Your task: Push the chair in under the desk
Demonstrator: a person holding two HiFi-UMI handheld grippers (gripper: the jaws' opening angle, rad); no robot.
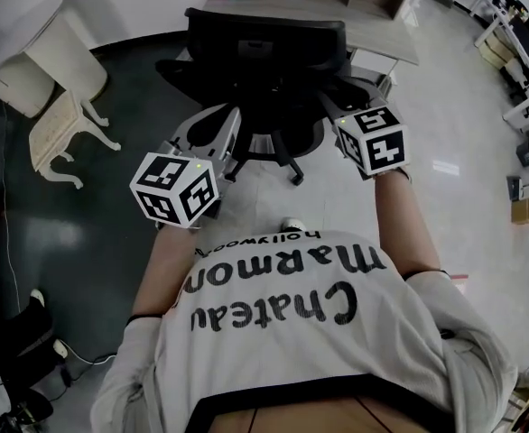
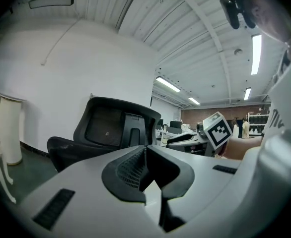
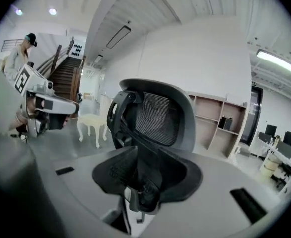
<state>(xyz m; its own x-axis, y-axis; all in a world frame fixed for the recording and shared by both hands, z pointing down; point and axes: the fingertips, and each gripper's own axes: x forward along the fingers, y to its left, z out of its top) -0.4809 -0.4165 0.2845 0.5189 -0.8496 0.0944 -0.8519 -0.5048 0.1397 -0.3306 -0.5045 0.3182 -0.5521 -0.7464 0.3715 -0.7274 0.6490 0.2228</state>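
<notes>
Two grippers sit just behind the black office chair (image 1: 264,52). It stands on its castors on the floor with its backrest toward the person and its seat facing the bench (image 1: 391,45). In the head view the top of the backrest lies about at the bench's front edge. How far the seat already reaches under cannot be told.

The left gripper (image 1: 231,117) has its fingers clenched together on nothing, and its own view shows the chair apart beyond them. The right gripper (image 1: 334,106) has its fingers part-way apart with no pad pressing on anything. The backrest stands a little way past them.

I judge the chair to be fairly heavy but easy to roll on the smooth floor. It will likely swivel on its column if pushed off-centre, and the backrest may tilt before the base moves. The mesh panel is soft and would give, so the hard frame of the backrest is the place to bear on. One gripper on each side at the same height should keep it straight. The armrests could catch the bench edge.
</notes>
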